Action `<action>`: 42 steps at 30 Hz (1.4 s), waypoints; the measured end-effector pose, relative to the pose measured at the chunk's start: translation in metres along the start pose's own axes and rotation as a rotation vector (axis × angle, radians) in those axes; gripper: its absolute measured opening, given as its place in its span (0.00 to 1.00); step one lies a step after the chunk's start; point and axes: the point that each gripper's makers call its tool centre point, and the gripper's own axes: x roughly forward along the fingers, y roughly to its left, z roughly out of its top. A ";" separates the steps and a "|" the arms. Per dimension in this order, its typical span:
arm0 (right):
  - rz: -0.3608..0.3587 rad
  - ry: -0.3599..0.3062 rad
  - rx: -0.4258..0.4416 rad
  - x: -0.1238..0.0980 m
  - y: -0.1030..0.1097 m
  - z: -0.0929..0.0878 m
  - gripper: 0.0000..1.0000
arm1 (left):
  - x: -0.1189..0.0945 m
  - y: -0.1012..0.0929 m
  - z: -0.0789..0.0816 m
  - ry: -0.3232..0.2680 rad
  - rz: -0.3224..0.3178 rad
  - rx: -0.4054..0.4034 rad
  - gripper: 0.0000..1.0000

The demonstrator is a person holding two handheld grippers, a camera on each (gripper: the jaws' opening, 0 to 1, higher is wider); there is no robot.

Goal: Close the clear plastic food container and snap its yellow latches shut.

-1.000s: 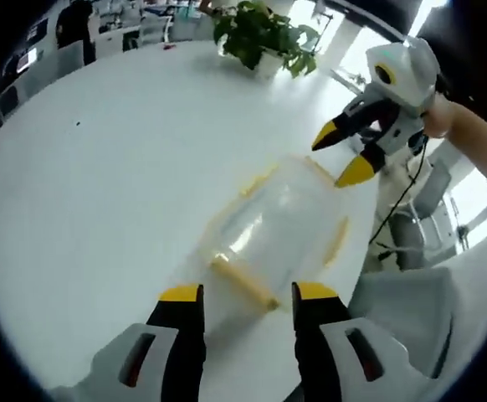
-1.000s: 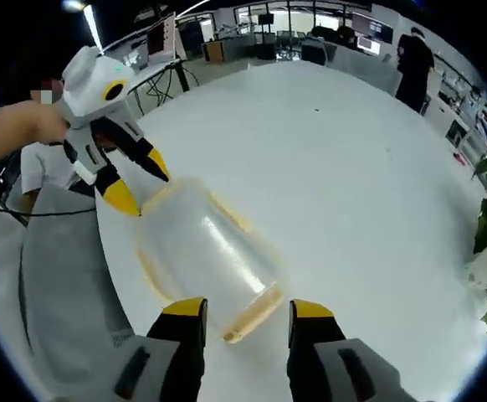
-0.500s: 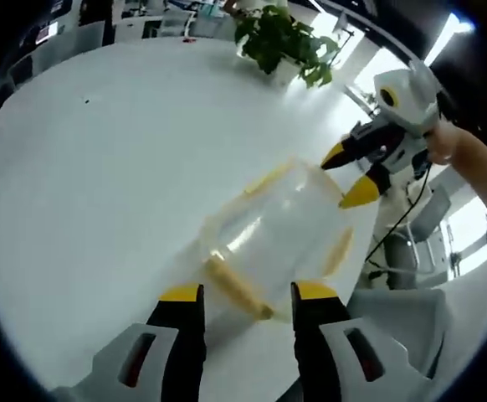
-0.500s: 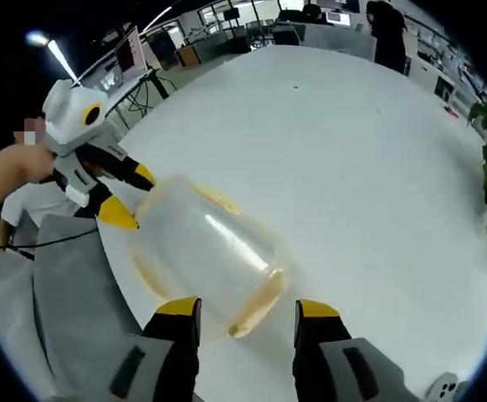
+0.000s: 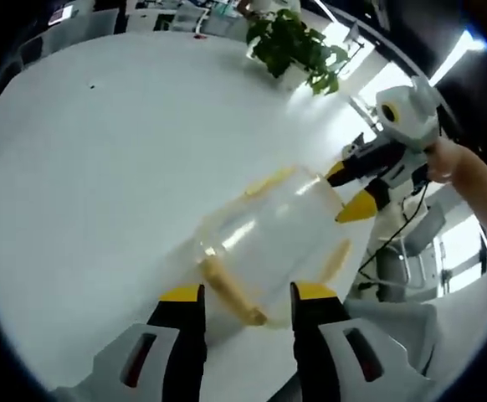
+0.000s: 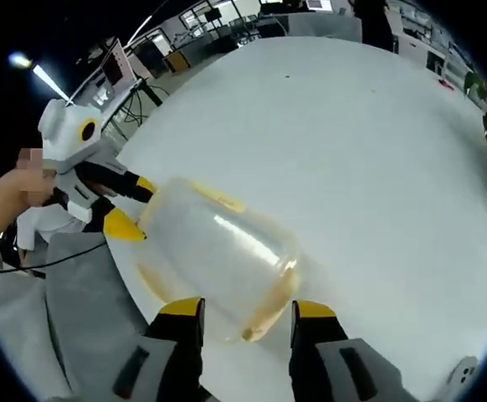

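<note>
Clear plastic food container [image 5: 269,230] looks smooth and glossy with streak highlights, its yellow plastic latches [image 5: 231,289] duller. White round table [image 5: 101,167] is smooth, satin-sheened. Grey cloth [image 6: 84,327] near the table edge looks matt, soft. Gripper shells look like glossy white plastic.

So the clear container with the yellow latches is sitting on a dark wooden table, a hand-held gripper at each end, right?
Not quite: the table is white, not dark wood, as the left gripper view shows. The rest holds: the clear container with yellow latches sits on it, with the left hand-held gripper at one end and the right hand-held gripper at the other.
</note>
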 end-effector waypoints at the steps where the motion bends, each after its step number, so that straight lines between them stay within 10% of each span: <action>1: -0.004 0.002 -0.002 0.001 0.001 0.000 0.39 | 0.000 -0.001 0.000 -0.001 -0.002 0.002 0.37; 42: 0.003 0.006 0.010 0.006 0.001 0.003 0.33 | 0.002 -0.003 0.005 -0.008 0.011 -0.042 0.28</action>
